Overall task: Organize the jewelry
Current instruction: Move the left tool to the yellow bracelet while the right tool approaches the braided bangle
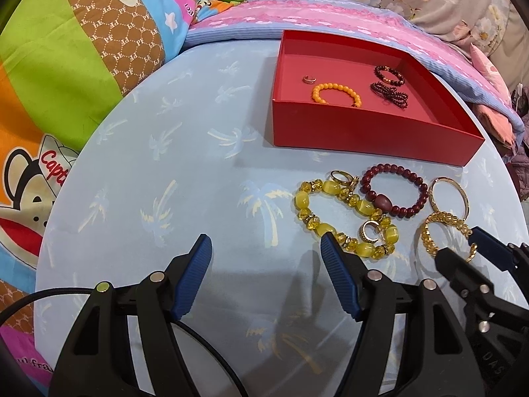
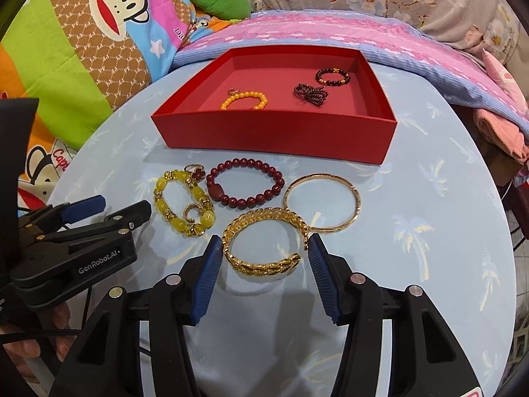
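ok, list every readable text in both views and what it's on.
"GenRobot.AI": side of the left gripper, right wrist view.
"PF", repeated: brown panels of the monkey bedding.
"Capt", cut off: monkey's hat on the bedding.
Lettering on the right gripper body: too blurred.

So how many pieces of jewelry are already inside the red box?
4, in the red cardboard box: small silver ring, orange bead bracelet, coiled dark bead strand, dark bead bracelet. The near wall may hide more.
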`<act>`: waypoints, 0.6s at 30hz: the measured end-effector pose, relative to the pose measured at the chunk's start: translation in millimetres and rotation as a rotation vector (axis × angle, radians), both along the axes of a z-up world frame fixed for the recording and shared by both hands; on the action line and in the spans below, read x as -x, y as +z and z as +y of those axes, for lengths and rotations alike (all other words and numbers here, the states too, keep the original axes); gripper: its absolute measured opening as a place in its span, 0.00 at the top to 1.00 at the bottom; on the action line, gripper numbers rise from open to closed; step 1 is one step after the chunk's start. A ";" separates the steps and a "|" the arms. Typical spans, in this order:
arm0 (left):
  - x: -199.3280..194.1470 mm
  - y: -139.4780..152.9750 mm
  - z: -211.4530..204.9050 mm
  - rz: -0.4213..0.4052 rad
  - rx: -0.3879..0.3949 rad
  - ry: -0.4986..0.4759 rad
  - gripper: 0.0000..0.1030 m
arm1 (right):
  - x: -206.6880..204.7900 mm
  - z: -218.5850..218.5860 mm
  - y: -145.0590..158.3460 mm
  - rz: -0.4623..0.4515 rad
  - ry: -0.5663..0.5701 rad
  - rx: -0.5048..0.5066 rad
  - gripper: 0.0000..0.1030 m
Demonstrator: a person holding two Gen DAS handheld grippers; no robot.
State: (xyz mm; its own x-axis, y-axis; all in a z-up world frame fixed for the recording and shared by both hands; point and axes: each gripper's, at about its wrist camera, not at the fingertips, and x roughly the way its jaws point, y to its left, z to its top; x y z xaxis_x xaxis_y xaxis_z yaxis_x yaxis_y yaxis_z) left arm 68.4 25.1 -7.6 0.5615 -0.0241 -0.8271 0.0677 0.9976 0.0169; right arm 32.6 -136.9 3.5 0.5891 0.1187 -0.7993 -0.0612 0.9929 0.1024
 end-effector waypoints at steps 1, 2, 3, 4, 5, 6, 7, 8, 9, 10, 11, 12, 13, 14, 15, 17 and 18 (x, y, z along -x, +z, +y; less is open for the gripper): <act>-0.2 -0.3 0.7 0.003 0.008 0.001 0.37 | 0.5 -1.2 1.7 -0.003 -0.003 -0.002 0.50; -0.6 -0.7 1.3 0.007 0.014 0.002 0.37 | 1.1 -2.8 3.2 -0.006 -0.006 -0.005 0.50; -1.4 -1.2 2.0 0.013 0.024 0.006 0.37 | 1.6 -4.5 5.0 -0.010 -0.009 -0.010 0.50; -2.5 -1.7 2.4 0.017 0.031 0.008 0.37 | 1.8 -5.3 6.3 -0.012 -0.011 -0.011 0.50; -4.2 -2.3 2.8 0.022 0.039 0.011 0.37 | 1.8 -6.1 7.4 -0.014 -0.012 -0.013 0.50; -5.5 -2.6 3.0 0.026 0.048 0.013 0.37 | 1.6 -6.6 7.8 -0.014 -0.011 -0.013 0.50; -7.5 -2.9 3.6 0.033 0.064 0.015 0.37 | 1.5 -7.2 7.9 -0.014 -0.012 -0.013 0.50; -9.1 -3.0 3.5 0.039 0.076 0.016 0.37 | 1.7 -7.6 7.4 -0.014 -0.012 -0.013 0.50; -12.2 -3.2 3.3 0.045 0.092 0.016 0.37 | 1.4 -8.3 6.4 -0.010 -0.013 -0.012 0.50; -14.1 -3.4 2.0 0.047 0.098 0.014 0.37 | 1.1 -9.4 4.9 -0.005 -0.014 -0.014 0.50; -17.3 -3.9 -0.6 0.046 0.096 0.007 0.37 | 0.9 -10.3 3.5 0.000 -0.014 -0.016 0.50; -19.9 -4.5 -3.2 0.042 0.088 0.000 0.37 | 1.0 -10.8 1.7 0.005 -0.014 -0.017 0.50; -22.3 -5.2 -5.7 0.041 0.079 -0.007 0.37 | 1.6 -10.3 0.6 0.009 -0.013 -0.017 0.50; -24.9 -6.4 -8.2 0.042 0.070 -0.014 0.37 | 2.0 -10.3 -0.4 0.012 -0.013 -0.017 0.50; -27.9 -8.7 -11.0 0.045 0.061 -0.021 0.38 | 2.4 -10.2 -1.2 0.014 -0.011 -0.017 0.50; -30.0 -10.0 -15.1 0.033 0.038 -0.027 0.42 | 3.3 -10.0 -2.7 0.018 -0.010 -0.016 0.50; -30.5 -10.0 -17.9 0.029 0.031 -0.037 0.44 | 3.3 -10.5 -3.0 0.019 -0.010 -0.017 0.50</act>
State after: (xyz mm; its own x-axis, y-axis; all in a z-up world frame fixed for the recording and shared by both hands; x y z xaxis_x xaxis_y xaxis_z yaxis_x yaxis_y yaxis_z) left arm 98.9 7.2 -17.7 0.5354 -0.0705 -0.8416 0.1044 0.9944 -0.0169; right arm 29.2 -147.4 0.5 0.5751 0.1266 -0.8082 -0.0489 0.9915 0.1205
